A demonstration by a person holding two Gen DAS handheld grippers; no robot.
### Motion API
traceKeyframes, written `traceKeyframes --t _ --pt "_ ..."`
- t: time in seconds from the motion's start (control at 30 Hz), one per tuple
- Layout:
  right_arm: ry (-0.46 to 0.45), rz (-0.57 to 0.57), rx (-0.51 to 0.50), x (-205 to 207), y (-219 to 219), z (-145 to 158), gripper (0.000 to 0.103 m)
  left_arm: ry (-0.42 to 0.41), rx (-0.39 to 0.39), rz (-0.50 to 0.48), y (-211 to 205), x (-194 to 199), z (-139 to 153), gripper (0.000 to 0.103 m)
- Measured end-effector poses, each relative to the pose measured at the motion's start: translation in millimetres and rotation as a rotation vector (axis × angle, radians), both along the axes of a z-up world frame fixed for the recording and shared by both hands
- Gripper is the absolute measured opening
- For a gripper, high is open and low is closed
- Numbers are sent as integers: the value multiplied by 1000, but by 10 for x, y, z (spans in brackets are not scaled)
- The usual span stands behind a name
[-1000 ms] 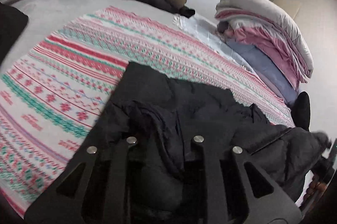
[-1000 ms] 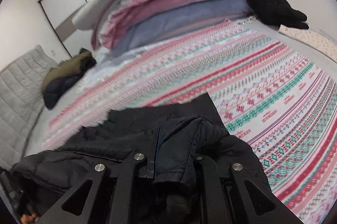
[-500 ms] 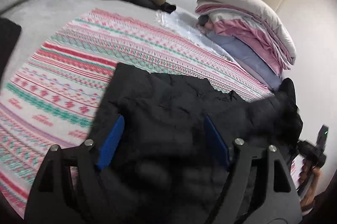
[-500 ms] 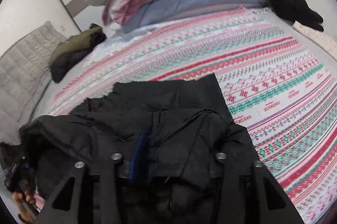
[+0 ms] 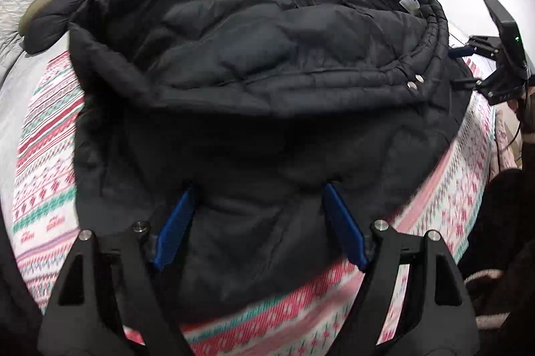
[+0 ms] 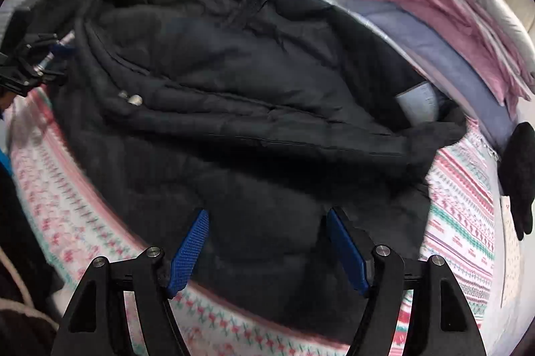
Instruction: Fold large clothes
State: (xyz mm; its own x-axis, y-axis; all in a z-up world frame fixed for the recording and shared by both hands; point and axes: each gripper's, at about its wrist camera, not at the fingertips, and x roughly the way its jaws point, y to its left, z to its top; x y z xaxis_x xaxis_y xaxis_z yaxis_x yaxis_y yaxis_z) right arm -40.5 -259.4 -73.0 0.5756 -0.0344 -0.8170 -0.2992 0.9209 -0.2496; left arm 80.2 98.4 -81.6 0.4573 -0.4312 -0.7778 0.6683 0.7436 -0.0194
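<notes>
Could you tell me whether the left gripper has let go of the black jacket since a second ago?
Yes. The left gripper was clamped on the black jacket a second ago; now its jaws stand wide open over the jacket, which lies on the patterned blanket.

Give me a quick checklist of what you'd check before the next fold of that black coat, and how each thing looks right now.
1. Left gripper open and free of cloth: ok.
2. Right gripper open and free of cloth: ok.
3. Black coat lying on the patterned blanket: ok.
4. Coat smooth and flat: not ok, folds and bunched fabric show.
5. Sleeves tucked in: cannot tell.
6. Coat apart from the folded bedding: cannot tell, it lies very close.
</notes>
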Motion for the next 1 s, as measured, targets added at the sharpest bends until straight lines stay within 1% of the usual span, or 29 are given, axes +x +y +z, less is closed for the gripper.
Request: traceKeyframes --t 0.07,0.17,0.23,0.33,0.37,0.4,0.43,0.47,0.5,0.53,0.6,0.63,0.7,0.73,0.77,0.8,0.83,0.87,0.9,0.93,0.97,1.0 --pt "18 -6 45 197 34 -35 74 2 -31 -1 -82 96 61 79" --pt "2 -13 117 489 57 23 74 16 -126 25 -184 355 183 79" --pt "-29 -48 197 714 8 96 74 57 -233 69 -210 593 219 79" --pt "-88 -183 335 1021 -202 168 74 113 -425 221 -102 916 181 79" --pt "-116 -239 389 1098 -284 185 74 119 -474 264 -111 978 168 79" --pt "-153 -312 460 1161 -401 188 74 130 -579 357 14 1080 145 79" --pt "-189 -406 533 1212 -524 176 74 136 -639 423 89 1128 103 79" --pt "-213 -481 594 1243 -623 148 74 142 -696 500 183 1177 67 79" --pt "-235 -533 643 1256 -696 119 74 152 -751 617 315 1210 4 79" --pt "-266 -577 678 1248 -763 90 74 160 -765 676 382 1218 -25 79" --pt "-307 -649 684 1224 -863 103 74 153 -772 734 483 1184 -9 79" --pt "-315 -677 675 1219 -924 139 74 126 -738 754 508 1154 49 79" --pt "-364 -718 655 1067 -1063 263 74 46 -640 784 522 1080 169 79" --pt "-384 -728 642 988 -1103 318 75 -15 -560 802 525 1026 231 79" --pt "-401 -743 620 907 -1167 357 76 -51 -478 823 527 993 253 79" --pt "-412 -769 587 807 -1237 379 78 -48 -416 838 547 1033 234 79" --pt "-410 -801 559 723 -1320 375 79 -22 -376 841 547 1055 199 79" --pt "-386 -833 538 654 -1422 352 79 24 -345 835 556 1109 159 79" --pt "-344 -849 530 620 -1564 328 79 100 -321 818 582 1151 68 79" --pt "-283 -853 538 637 -1652 279 79 176 -323 786 570 1170 -14 79" --pt "-219 -835 571 621 -1696 197 79 209 -345 764 597 1128 -51 75" --pt "-182 -807 617 608 -1720 134 79 213 -367 751 592 1080 -47 72"
